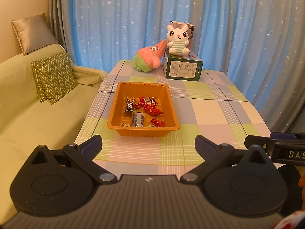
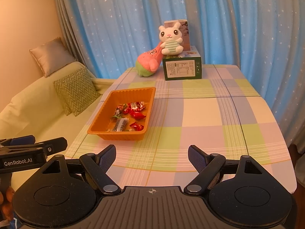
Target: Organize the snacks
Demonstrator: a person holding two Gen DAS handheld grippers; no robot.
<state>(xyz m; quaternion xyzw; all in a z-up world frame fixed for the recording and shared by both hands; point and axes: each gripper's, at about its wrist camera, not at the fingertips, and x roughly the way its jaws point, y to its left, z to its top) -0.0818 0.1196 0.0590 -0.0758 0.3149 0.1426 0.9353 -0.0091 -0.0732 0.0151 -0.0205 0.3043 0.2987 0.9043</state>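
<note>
Left gripper (image 1: 148,147): fingers spread wide, holding nothing.
Orange tray (image 1: 116,103): on the checked counter (image 1: 219,114), left of centre.
Snacks (image 1: 143,110): wrapped, lying inside the tray.
Right gripper (image 2: 152,157): fingers spread wide, empty.

Your left wrist camera sits just behind the left hand-held gripper (image 1: 148,145) at the near edge of the tabletop (image 1: 209,112), tilted down and facing the far curtain (image 1: 133,19), with the orange tray (image 1: 143,130) close and almost straight ahead. Your right wrist camera rides behind the right hand-held gripper (image 2: 152,155), further right, facing the same way, so the tray (image 2: 122,134) falls left of centre. Both views share the tabletop, tray, plush toys, green box (image 1: 184,69), sofa (image 1: 28,114) and curtain, and each catches the other gripper at its edge.
</note>
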